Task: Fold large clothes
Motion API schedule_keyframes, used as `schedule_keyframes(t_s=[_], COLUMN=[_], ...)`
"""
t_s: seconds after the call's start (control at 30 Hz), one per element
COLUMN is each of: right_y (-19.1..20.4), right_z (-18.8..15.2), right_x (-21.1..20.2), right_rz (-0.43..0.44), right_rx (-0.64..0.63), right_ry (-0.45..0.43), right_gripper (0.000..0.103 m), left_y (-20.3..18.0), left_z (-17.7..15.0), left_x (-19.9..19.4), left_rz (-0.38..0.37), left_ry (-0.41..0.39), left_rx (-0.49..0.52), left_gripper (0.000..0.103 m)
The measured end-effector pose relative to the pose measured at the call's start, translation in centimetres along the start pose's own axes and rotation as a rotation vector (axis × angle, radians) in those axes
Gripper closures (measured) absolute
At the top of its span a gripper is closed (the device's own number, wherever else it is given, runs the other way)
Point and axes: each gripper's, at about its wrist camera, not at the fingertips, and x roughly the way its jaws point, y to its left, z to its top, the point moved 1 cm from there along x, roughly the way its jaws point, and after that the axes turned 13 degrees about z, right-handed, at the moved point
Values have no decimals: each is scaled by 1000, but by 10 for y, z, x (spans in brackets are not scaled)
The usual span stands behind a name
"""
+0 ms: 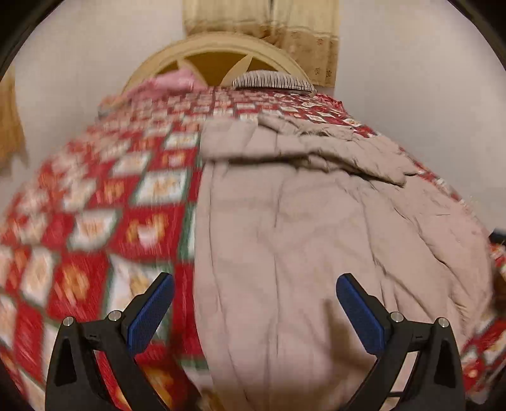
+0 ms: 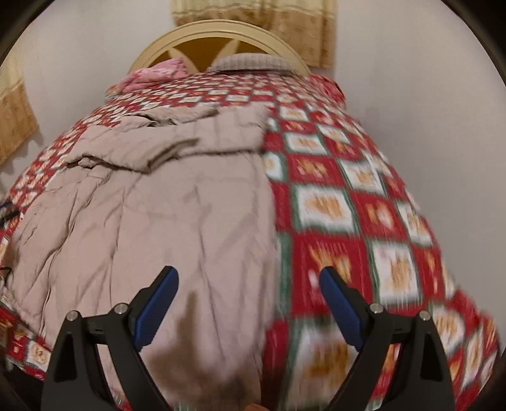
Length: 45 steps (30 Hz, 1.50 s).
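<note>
A large beige garment (image 1: 316, 227) lies spread on the bed, wrinkled, with a folded-over part at its far end. In the left wrist view its straight left edge runs down the middle. My left gripper (image 1: 254, 284) is open and empty, held above the garment's near left edge. In the right wrist view the garment (image 2: 164, 215) fills the left half, its right edge straight. My right gripper (image 2: 249, 278) is open and empty above the garment's near right edge.
The bed is covered by a red, white and green checked bedspread (image 2: 348, 202). At its head stand a curved cream headboard (image 2: 218, 31), a pink pillow (image 2: 155, 74) and a striped pillow (image 1: 272, 80). White walls and tan curtains (image 2: 259, 19) are behind.
</note>
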Motion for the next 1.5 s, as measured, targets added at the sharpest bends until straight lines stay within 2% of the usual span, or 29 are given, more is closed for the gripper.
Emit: schedule_keyframes(t_s=[0.1,0.17,0.23,0.33,0.43,0.47,0.5,0.53,0.57,0.6,0.67,0.73,0.8,0.97,1.1,1.2,1.27,1.37,1.43,1.5], right_y=[-12,-11,-5,4,7,7,6,4,3,3,7,12,17,20,33,40,42,34,23,14], right_z=[-19,-29,-35,-42,-51,-52,-53,-52,-51,-51,-50,-51,-52,-57,-49,-33,-10,32,68,99], right_x=[-7,-8,-7,5,15,14,13,10,6,1,-7,-15,-25,-67,-129,-166,-180,-168,-146,-123], right_rz=[71,106,127,177,160,157,167,191,204,205,216,233,256,352,446,482,486,498,501,495], right_rx=[126,171,179,207,218,220,227,244,253,250,244,242,239,264,264,245,232,254,291,329], right_ry=[-5,-5,-9,22,39,31,29,26,19,12,1,-8,-13,-47,-152,-257,-322,-361,-370,-369], right_gripper=[10,10,16,32,48,55,68,74,83,88,90,90,91,92,92,92,92,93,93,93], left_y=[4,1,-2,-5,-8,-7,-6,-5,-5,-4,-1,4,11,29,42,43,42,48,62,85], left_z=[-17,-22,-25,-27,-29,-31,-31,-31,-32,-32,-32,-31,-31,-26,-8,14,37,73,97,118], left_x=[-1,-3,-1,3,2,2,1,0,-2,-4,-12,-23,-42,-100,-150,-167,-165,-139,-117,-92], left_rz=[-52,-91,-128,-150,-158,-155,-148,-141,-117,-106,-121,-132,-182,-377,-551,-611,-627,-607,-595,-662], left_ry=[20,21,23,35,38,40,41,46,45,36,20,3,-22,-62,-115,-145,-153,-120,-108,-61], left_rx=[-39,-51,-61,-63,-59,-59,-59,-49,-31,-16,2,-2,-27,-94,-142,-142,-124,-129,-186,-283], left_gripper=[1,1,1,1,1,5,23,37,64,78,87,89,90,90,90,90,90,88,82,79])
